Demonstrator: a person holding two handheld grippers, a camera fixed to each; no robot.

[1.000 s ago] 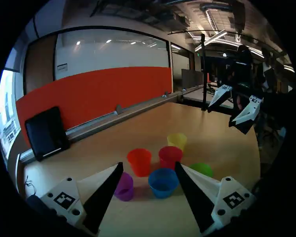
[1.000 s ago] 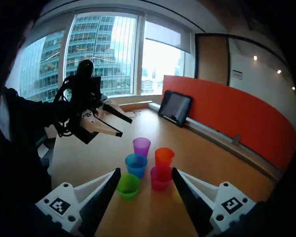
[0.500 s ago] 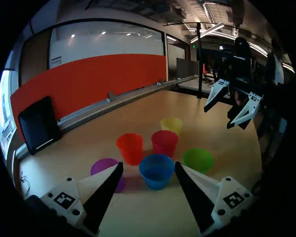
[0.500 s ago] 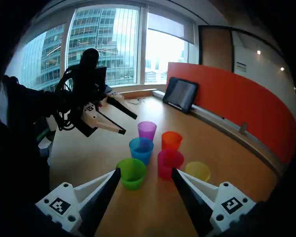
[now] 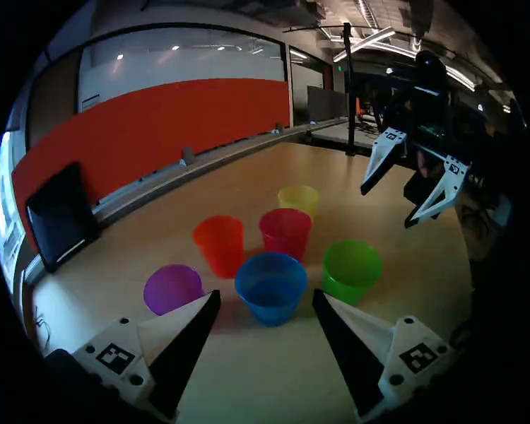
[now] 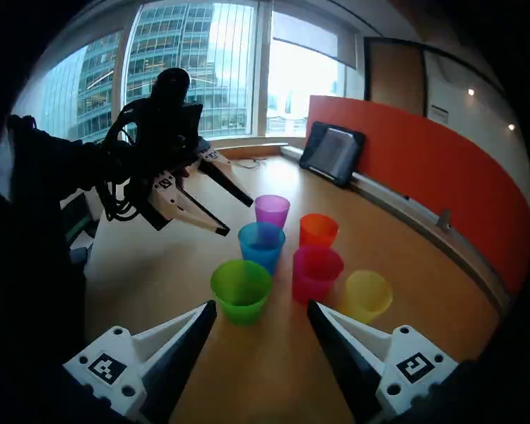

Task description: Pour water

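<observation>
1. Left tongs (image 5: pixel 265 292) wide, empty; blue cup (image 5: pixel 271 286) at 12 o'clock, just past the tips, on worktop (image 5: pixel 265 371).
2. Right tongs (image 6: pixel 260 304) wide, empty; green cup (image 6: pixel 242 290) at 11 o'clock.
3. Cups probably thin plastic: light, springy, slick. Grip mid-wall, gently. Cannot tell if any holds water.

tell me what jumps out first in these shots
Six bright cups huddle on the wooden table. The blue cup stands just ahead of the open left gripper, and the green cup just ahead of the open right gripper. An orange wall runs behind them, and tall windows show towers outside.
</observation>
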